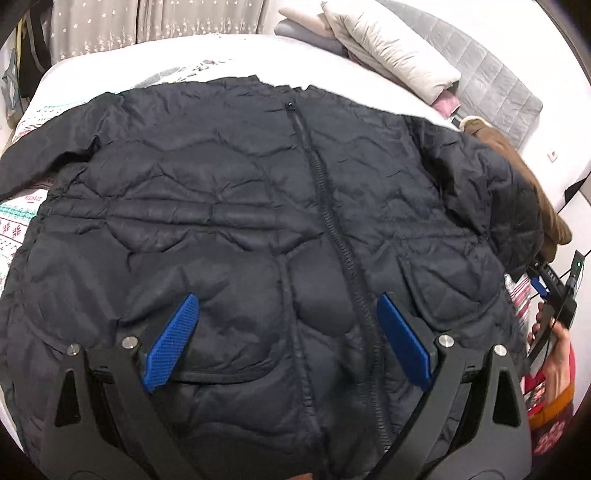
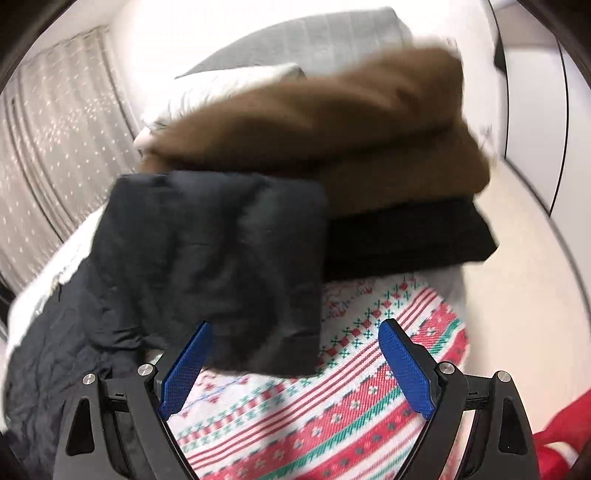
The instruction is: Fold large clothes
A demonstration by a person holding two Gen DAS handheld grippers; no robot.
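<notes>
Jacket [image 1: 258, 221] fills my left wrist view: dark, quilted, spread flat and front up on the bed, its zipper [image 1: 328, 206] shut and running from the near hem to the far collar. One sleeve reaches out to the far left, and the other is bent back over the right side of the body. My left gripper [image 1: 288, 343] hangs above the near half of the jacket with its blue pads [image 1: 171, 341] spread wide, one on either side of the zipper, with nothing between them.

In the right wrist view, which is blurred, I see the folded sleeve [image 2: 218, 266] lying over the patterned blanket [image 2: 332, 398], red, green and white. My right gripper [image 2: 295, 365] is spread open too; the near edge of that sleeve sits between its fingers, but I cannot tell whether either pad touches the cloth.

Just beyond the sleeve sits a stack of folded clothes: a brown garment [image 2: 332, 129] on top of a black one [image 2: 406, 236]. From the left wrist the brown garment [image 1: 517, 166] shows at the right edge of the jacket, and my right hand [image 1: 554, 343] appears nearer, holding its gripper. Far off lie a pale folded quilt [image 1: 388, 48], a grey padded headboard [image 1: 491, 77] and a starred curtain [image 1: 166, 22].
</notes>
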